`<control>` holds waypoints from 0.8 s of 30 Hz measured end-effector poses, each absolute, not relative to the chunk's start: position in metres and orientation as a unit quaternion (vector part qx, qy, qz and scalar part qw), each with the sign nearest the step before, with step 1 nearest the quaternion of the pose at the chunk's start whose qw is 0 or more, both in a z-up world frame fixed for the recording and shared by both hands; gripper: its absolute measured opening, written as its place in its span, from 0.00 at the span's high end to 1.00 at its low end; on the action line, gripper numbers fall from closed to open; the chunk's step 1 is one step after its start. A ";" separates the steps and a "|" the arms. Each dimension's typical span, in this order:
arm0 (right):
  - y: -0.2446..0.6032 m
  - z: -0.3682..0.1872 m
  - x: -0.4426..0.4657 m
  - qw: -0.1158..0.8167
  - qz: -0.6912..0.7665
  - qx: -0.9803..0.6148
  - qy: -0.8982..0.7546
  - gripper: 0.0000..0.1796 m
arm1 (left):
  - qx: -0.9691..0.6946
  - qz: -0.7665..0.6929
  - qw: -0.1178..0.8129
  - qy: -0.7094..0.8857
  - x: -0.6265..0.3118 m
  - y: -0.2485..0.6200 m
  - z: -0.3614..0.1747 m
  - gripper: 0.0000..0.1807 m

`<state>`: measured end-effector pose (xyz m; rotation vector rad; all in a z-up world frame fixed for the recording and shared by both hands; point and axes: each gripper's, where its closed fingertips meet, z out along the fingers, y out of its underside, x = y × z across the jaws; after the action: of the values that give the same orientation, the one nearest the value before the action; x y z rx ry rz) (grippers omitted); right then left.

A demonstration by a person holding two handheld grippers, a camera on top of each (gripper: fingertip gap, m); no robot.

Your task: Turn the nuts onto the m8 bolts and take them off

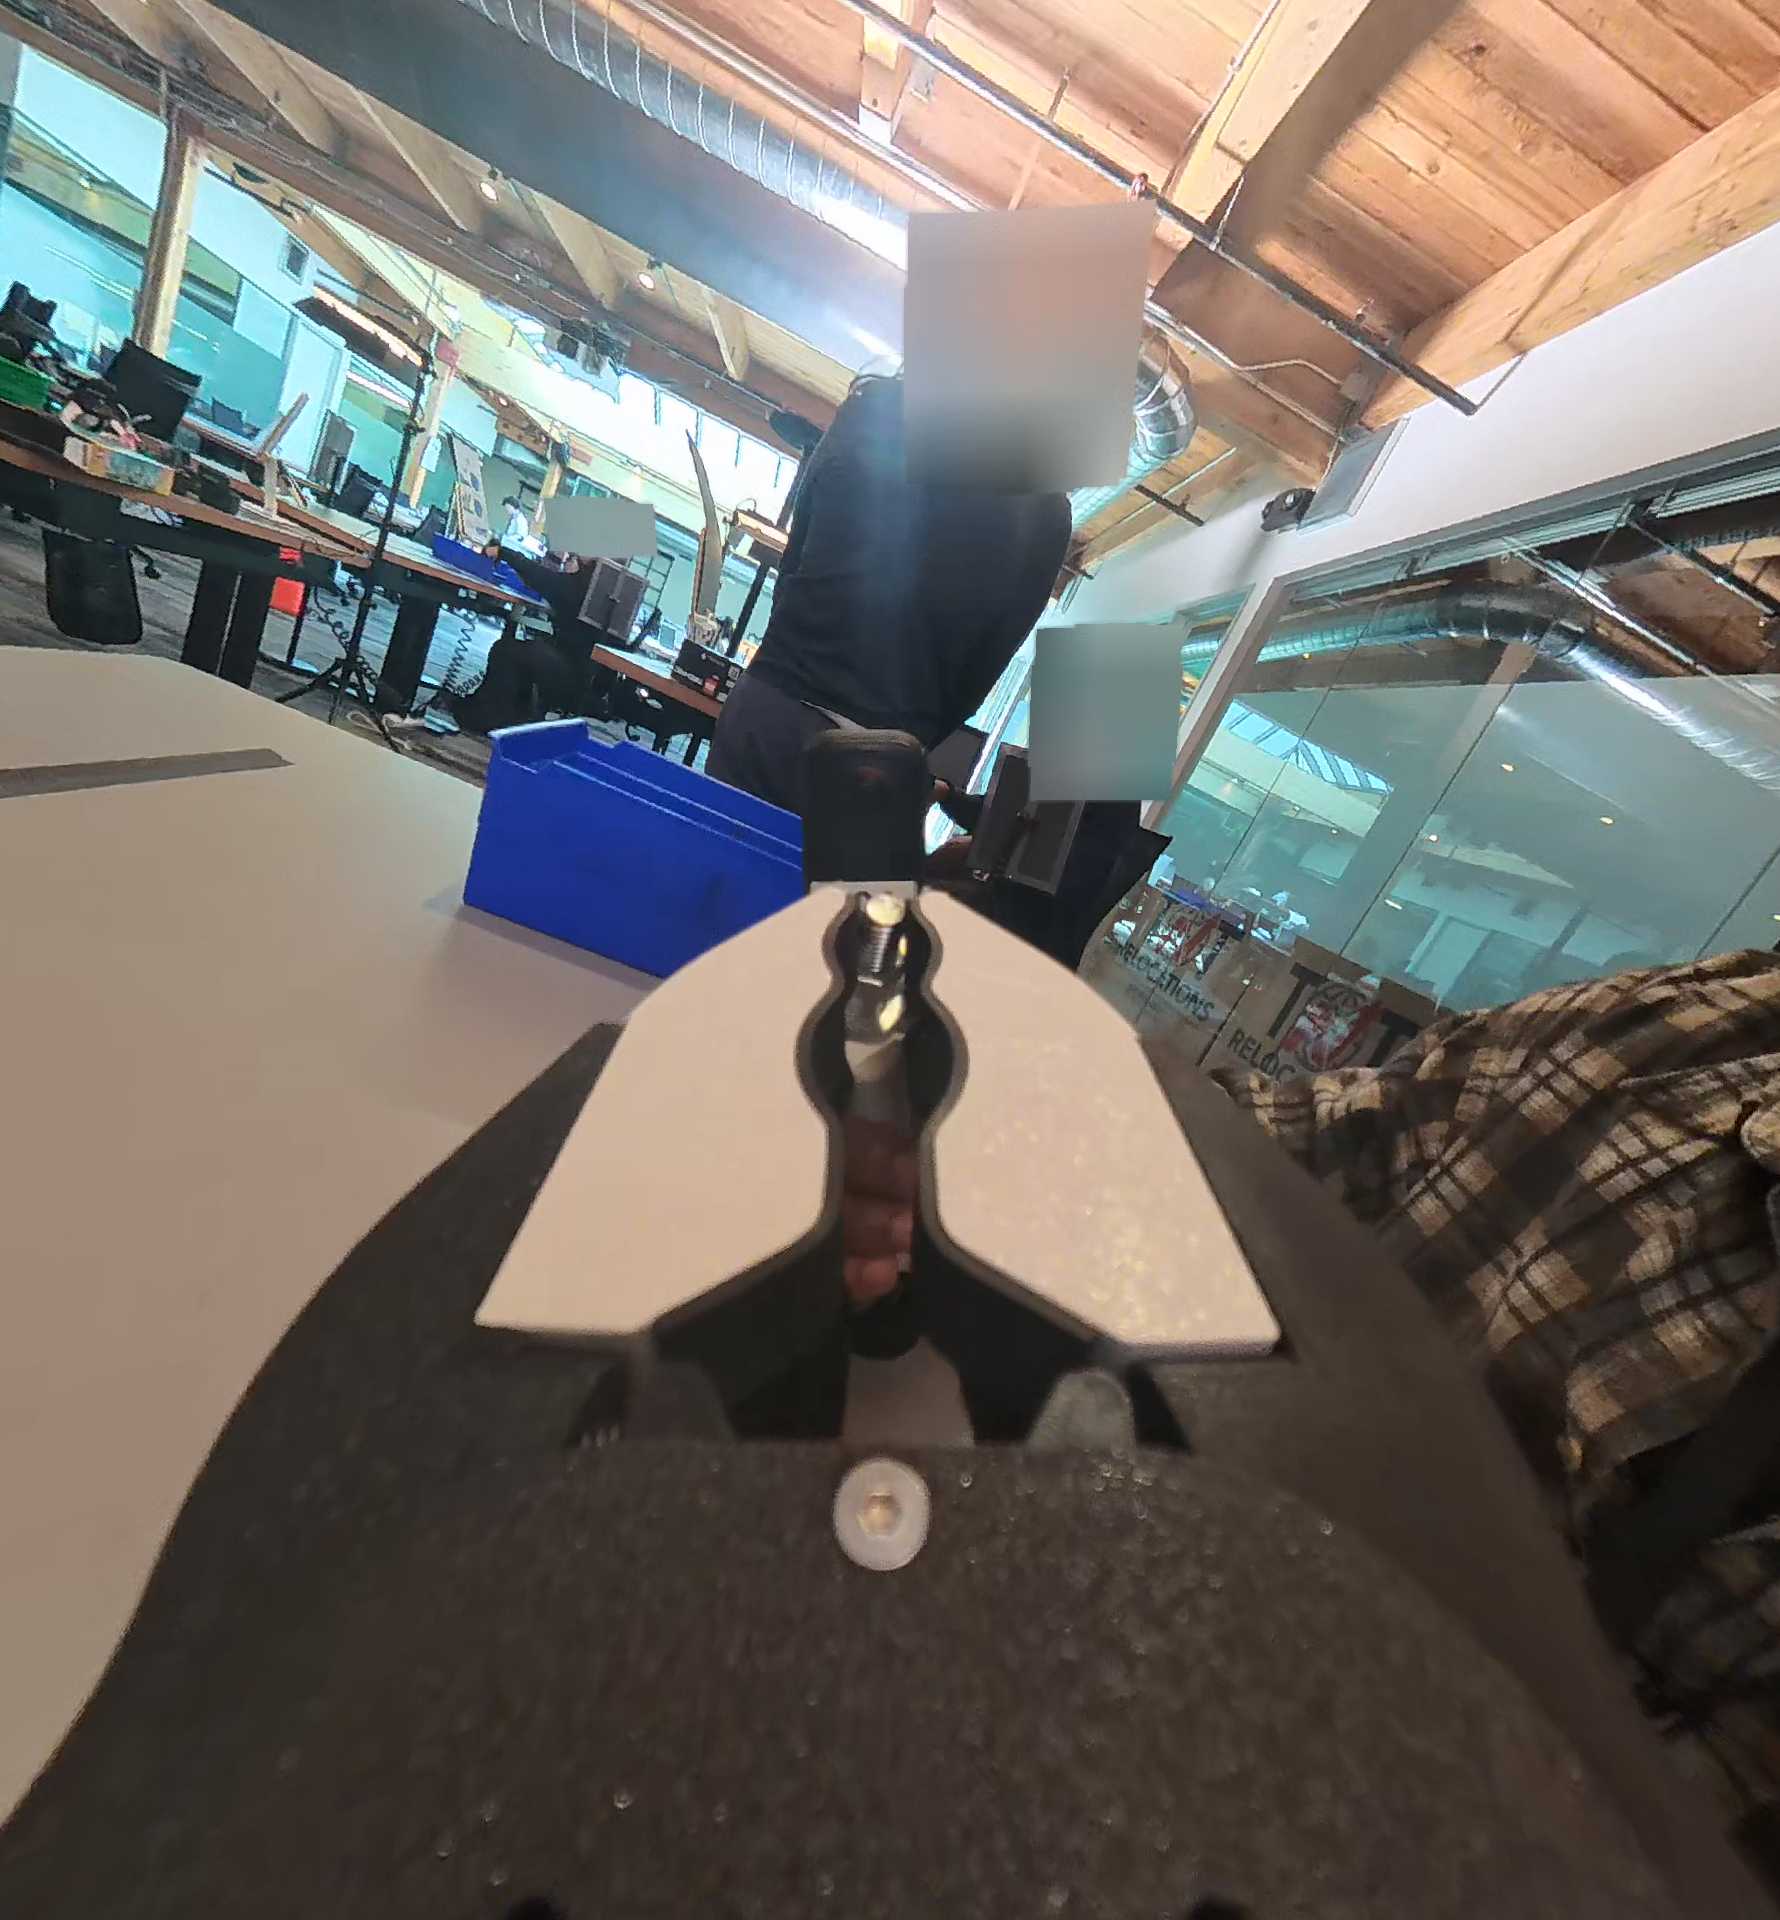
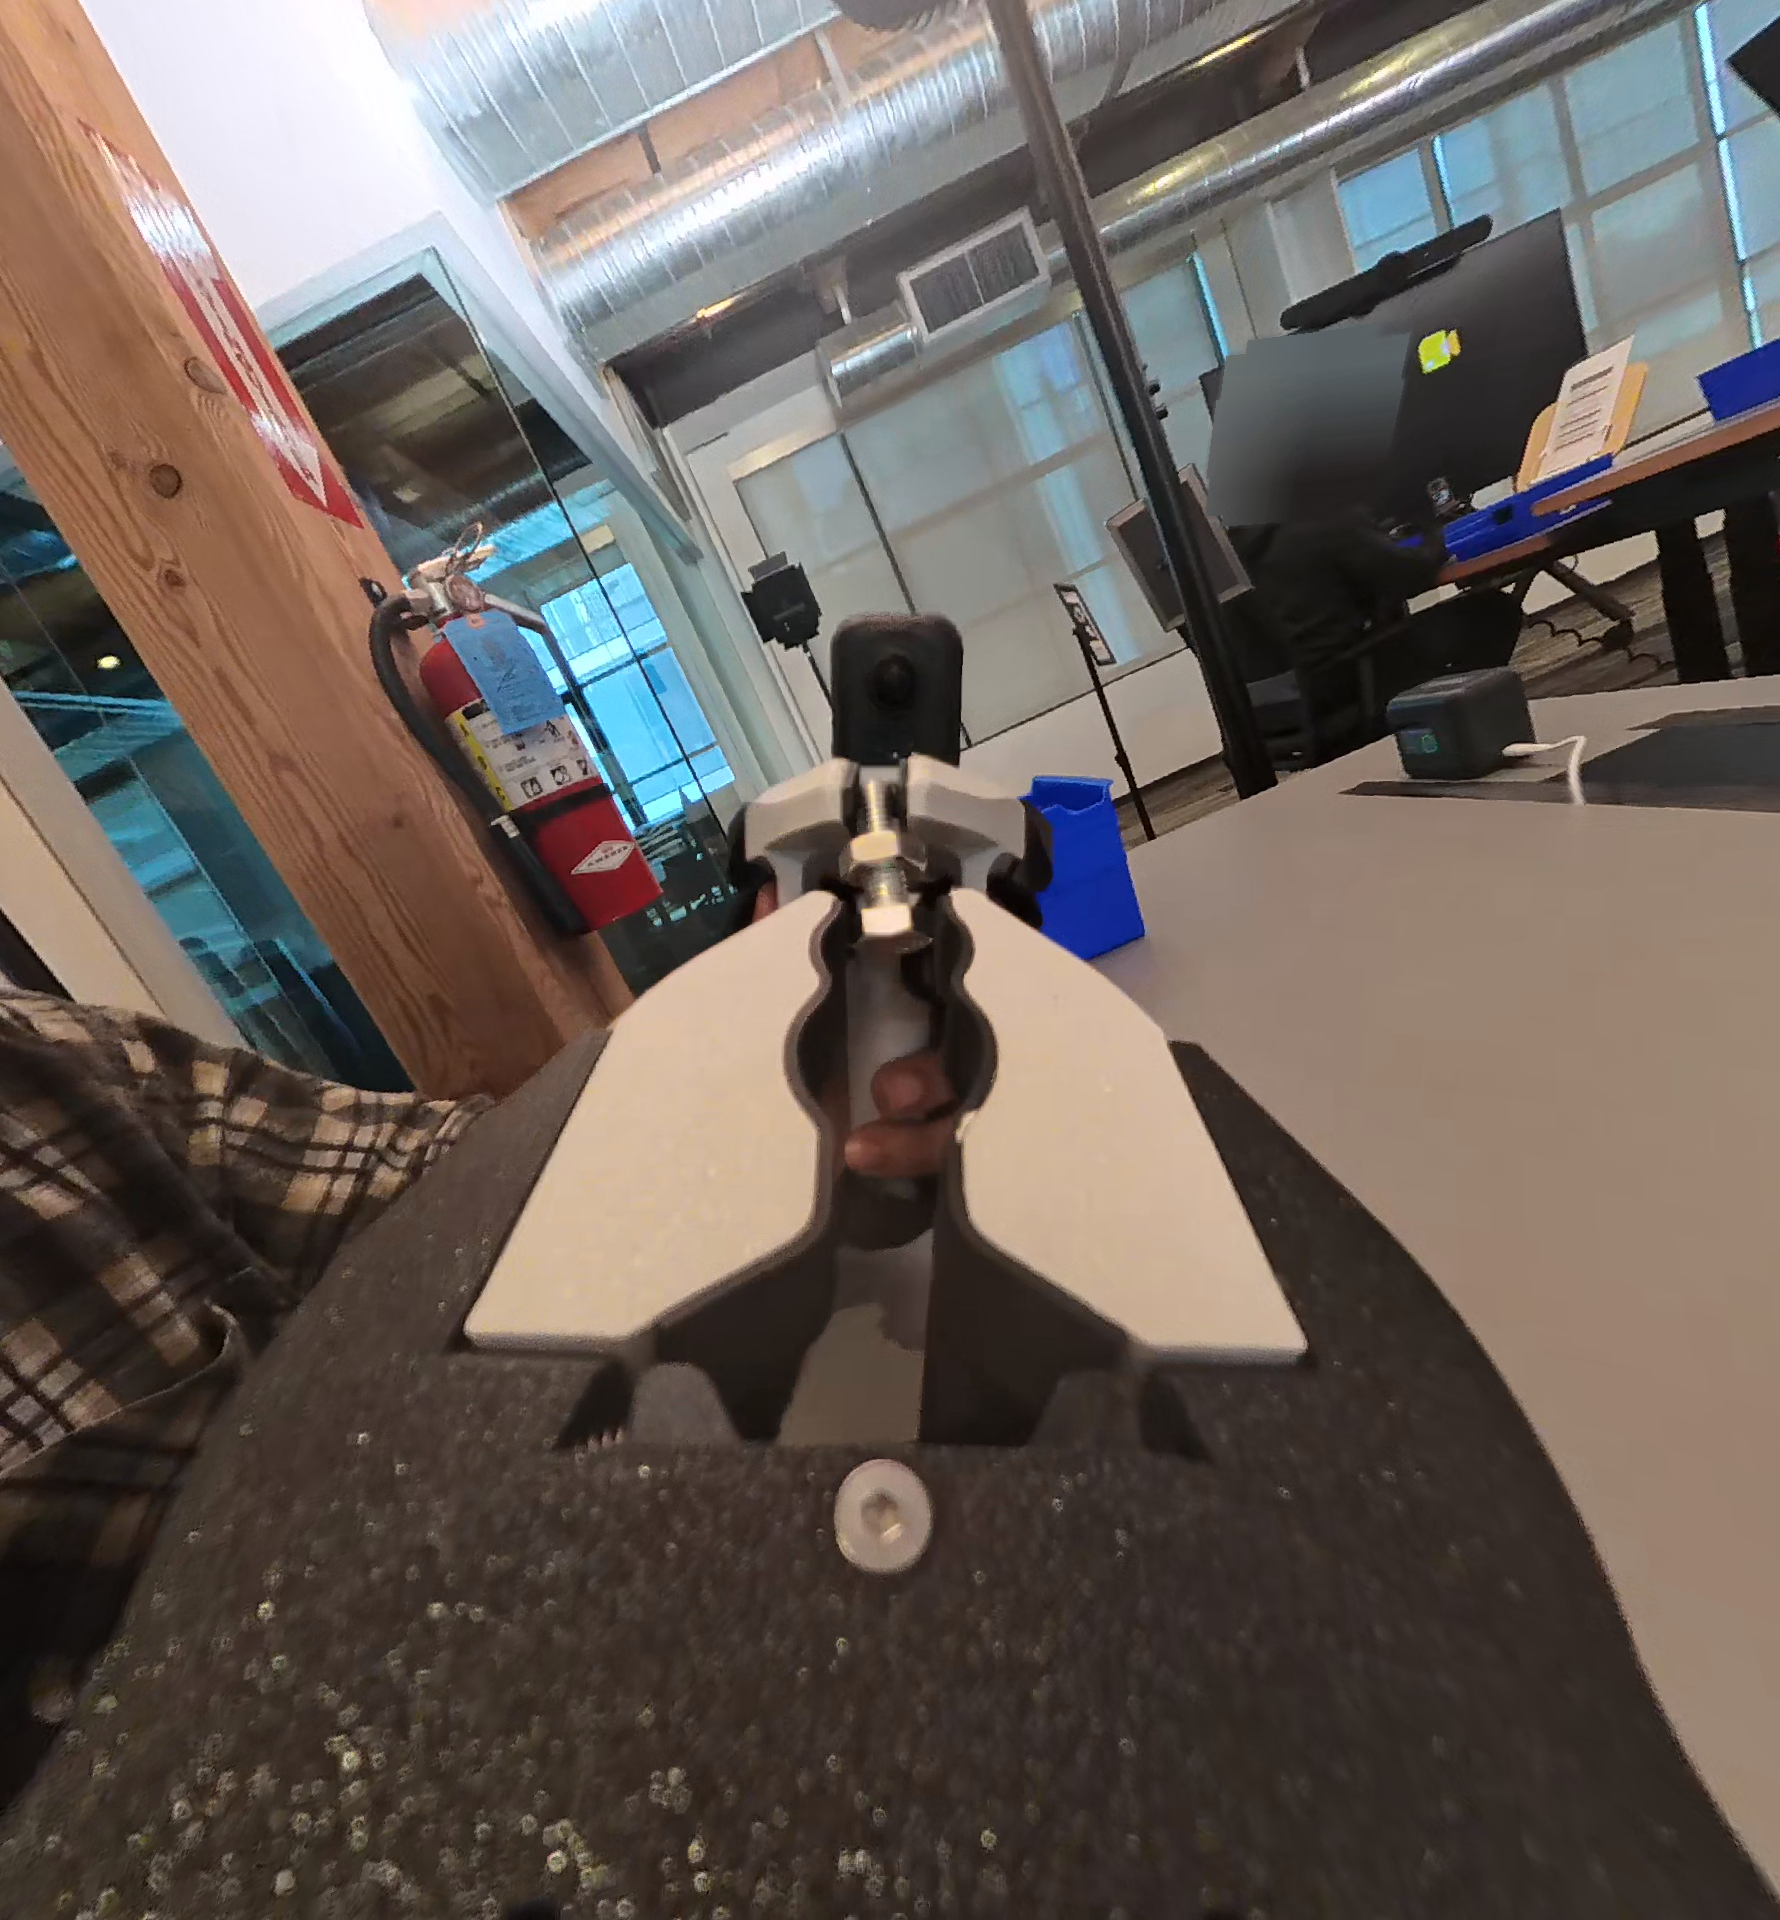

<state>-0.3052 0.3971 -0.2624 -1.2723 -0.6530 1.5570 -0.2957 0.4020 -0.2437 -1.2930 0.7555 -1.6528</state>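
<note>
My left gripper (image 1: 870, 909) is shut on a silver threaded bolt (image 1: 870, 945) that lies along its fingers. A hex nut (image 1: 868, 982) sits partway along the thread. My right gripper (image 2: 881, 909) faces the left one and is shut on a hex nut (image 2: 881, 922) at the bolt's near end. The bolt (image 2: 878, 883) spans the gap, carrying the second nut (image 2: 875, 852) just off the left gripper (image 2: 875, 821). In the left wrist view only the right gripper's black camera (image 1: 860, 800) shows. Both grippers are held above the table.
A grey table (image 1: 190, 987) (image 2: 1488, 987) holds a blue bin (image 1: 626, 852) (image 2: 1083, 873) and a small black box (image 2: 1457, 738) with a white cable. Plaid sleeves (image 1: 1540, 1195) (image 2: 86, 1195) flank the grippers. A person (image 1: 907, 623) stands beyond the table. A fire extinguisher (image 2: 543, 769) hangs on a wooden post. Less than 4 cm separates the two grippers' tips.
</note>
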 end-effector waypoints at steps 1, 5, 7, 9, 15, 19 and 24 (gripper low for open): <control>0.396 -0.265 -0.308 0.487 0.638 -0.528 -0.277 0.92 | -0.527 -0.659 0.437 0.311 -0.295 0.401 -0.245 0.96; 0.393 -0.275 -0.313 0.458 0.628 -0.549 -0.307 0.91 | -0.565 -0.610 0.425 0.356 -0.293 0.398 -0.254 0.96; 0.393 -0.281 -0.311 0.446 0.612 -0.565 -0.327 0.90 | -0.577 -0.593 0.416 0.377 -0.293 0.397 -0.260 0.96; 0.395 -0.289 -0.309 0.441 0.584 -0.583 -0.353 0.85 | -0.582 -0.587 0.405 0.391 -0.291 0.395 -0.265 0.96; 0.388 -0.298 -0.304 0.415 0.556 -0.594 -0.407 0.86 | -0.587 -0.578 0.386 0.416 -0.285 0.389 -0.273 0.96; 0.386 -0.307 -0.303 0.408 0.531 -0.600 -0.438 0.91 | -0.596 -0.561 0.378 0.433 -0.283 0.389 -0.283 0.96; 0.405 -0.321 -0.279 0.416 0.469 -0.635 -0.452 0.81 | -0.616 -0.527 0.372 0.452 -0.283 0.398 -0.303 0.96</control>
<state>-0.2794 0.4050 -0.3206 -1.5939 -1.1355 1.1787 -0.2829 0.3977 -0.3034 -1.5790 1.1600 -1.3512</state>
